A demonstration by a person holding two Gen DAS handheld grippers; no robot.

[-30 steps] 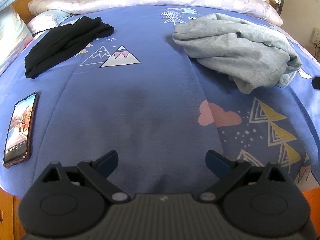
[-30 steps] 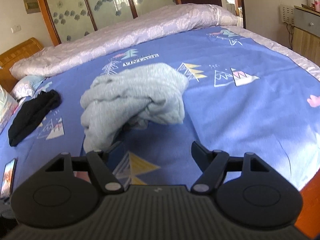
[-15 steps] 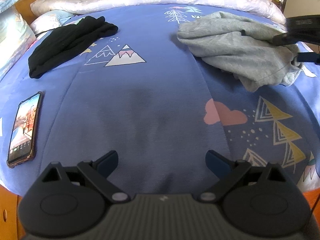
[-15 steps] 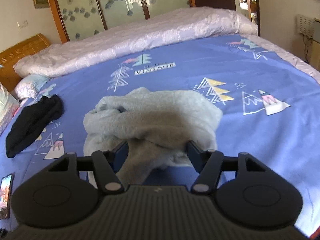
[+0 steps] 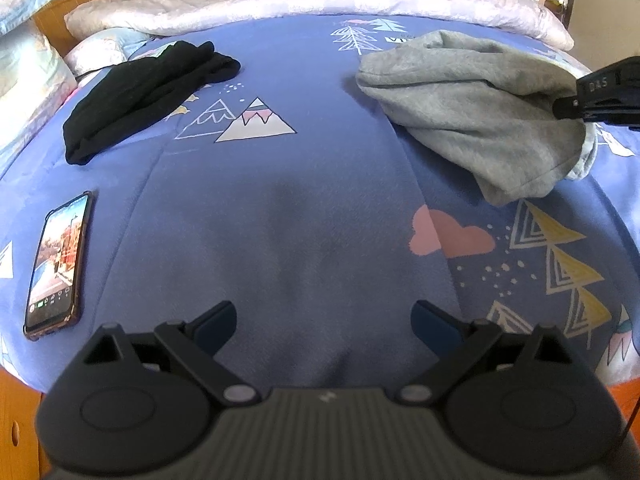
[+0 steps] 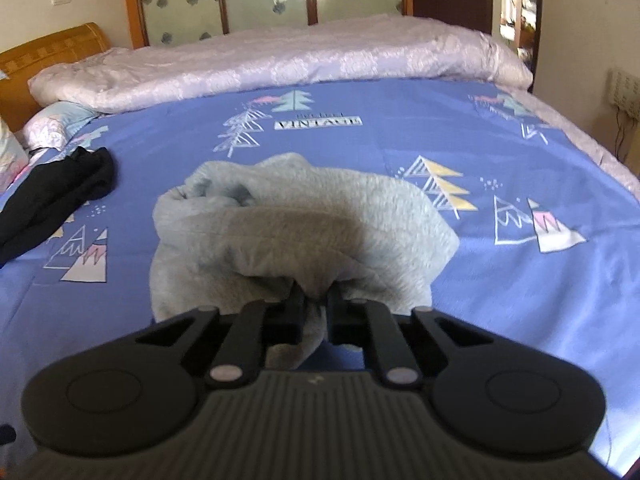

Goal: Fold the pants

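Right tongs (image 6: pixel 314 306): just closed, clenched on near edge of pants (image 6: pixel 304 228), likely for lifting and spreading.
Left tongs (image 5: pixel 323 322): released, waiting over bed (image 5: pixel 304 208), well apart from pants.

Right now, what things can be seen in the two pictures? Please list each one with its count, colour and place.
grey pants: one, light grey, crumpled on the blue sheet, near edge pinched by the right gripper
black garment: one, black, bunched on the sheet near the pillows
phone: one, screen lit, dark case, flat near the bed's edge
sheet: one, blue with mountain and cloud prints, covers the bed
quilt: one, pale pink, heaped along the far side
pillows: patterned, pale, by the wooden headboard; count unclear
left gripper: one, black, fingers wide apart over bare sheet, holds nothing
right gripper: one, black, fingers have just been closing, now shut on the pants
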